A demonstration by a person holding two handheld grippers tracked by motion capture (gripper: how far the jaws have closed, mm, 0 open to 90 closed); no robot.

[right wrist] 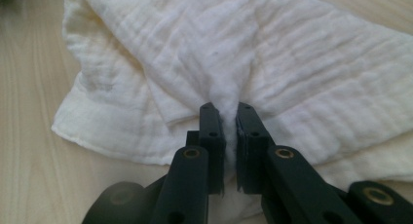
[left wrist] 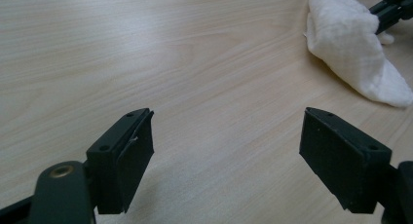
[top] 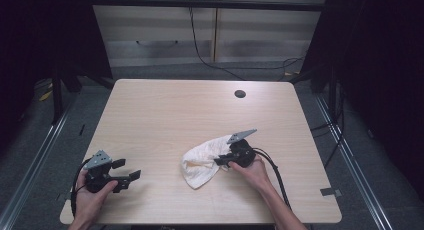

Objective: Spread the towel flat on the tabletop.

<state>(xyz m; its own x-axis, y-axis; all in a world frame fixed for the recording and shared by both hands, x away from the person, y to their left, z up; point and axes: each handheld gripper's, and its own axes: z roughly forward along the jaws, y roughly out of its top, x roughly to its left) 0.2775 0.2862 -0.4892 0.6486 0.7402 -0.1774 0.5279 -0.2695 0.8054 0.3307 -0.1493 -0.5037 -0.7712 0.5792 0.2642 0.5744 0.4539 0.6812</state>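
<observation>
White cloth [top: 202, 162] lies crumpled on the surface [top: 165, 115], right of centre toward the near edge, one long tail running up toward the right hand-held gripper [top: 223, 161]. In the right gripper view the jaws are pinched nearly together on a raised fold of the cloth [right wrist: 229, 95]; fabric bulges between them.

Left hand-held gripper [top: 131, 176] sits near the front-left corner, jaws spread wide, holding nothing, well apart from the cloth [left wrist: 350, 48].

Step judged: lift or drag to spread the cloth. Note: grip is on a bunched ridge, not a hem, so lifting likely leaves it folded. Better to bring the left in to catch a free corner, then pull apart.

Room: far half of surface bare except a cable hole [top: 240, 94]. Near edge is close to the cloth; work away from it.
</observation>
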